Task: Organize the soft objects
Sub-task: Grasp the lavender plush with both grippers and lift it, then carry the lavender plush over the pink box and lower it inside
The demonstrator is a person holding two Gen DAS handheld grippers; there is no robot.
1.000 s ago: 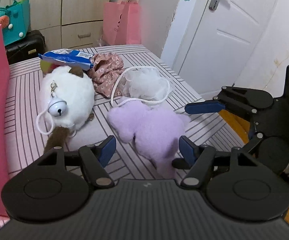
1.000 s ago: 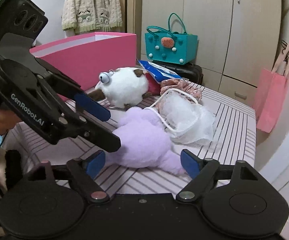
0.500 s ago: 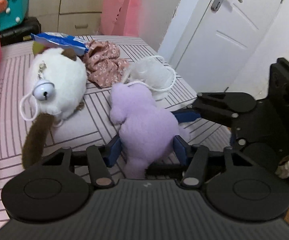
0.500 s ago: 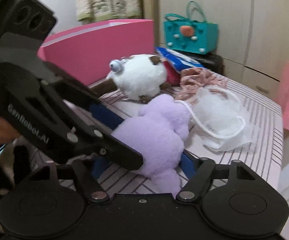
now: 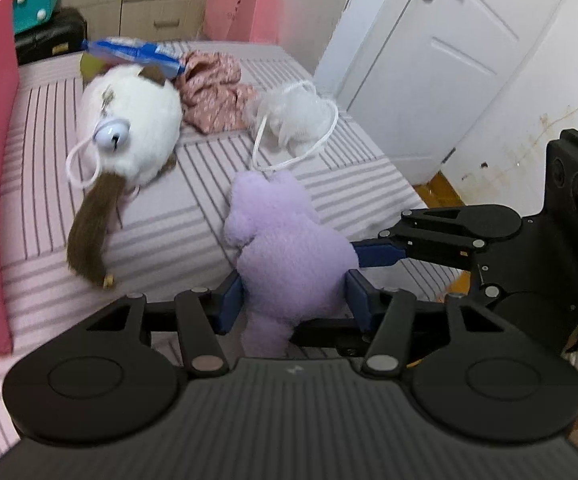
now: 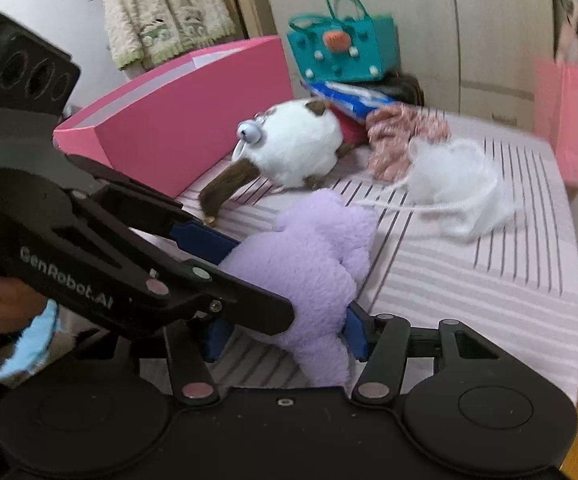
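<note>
1. In the left wrist view, I am closing the left claw on the purple plush, and its blue pads are already pressing into the fur on both flanks at the near, lower end of the toy.
2. The purple plush is lying on the striped counter, just in front of the white mesh pouf and well to the right of the white plush cat. Its long axis is running straight away from this claw, with the rounded end pointing at the pouf and a narrow end hanging down toward the camera.
3. The right claw is coming in from the right, one blue finger touching the toy's right flank.
4. In the right wrist view, I am closing the right claw as well. The near end of the purple plush is sitting between its pads; the right pad is against the fur, while the left one is half hidden behind the left claw, so I am reading this as a grip.
5. Here the toy is lying diagonally, lobed end pointing up and right at the pouf.
6. The pink box is standing to the left of the purple plush, beyond the cat; I judge the left hand nearer to it, so the lift should carry the toy leftward.
</note>
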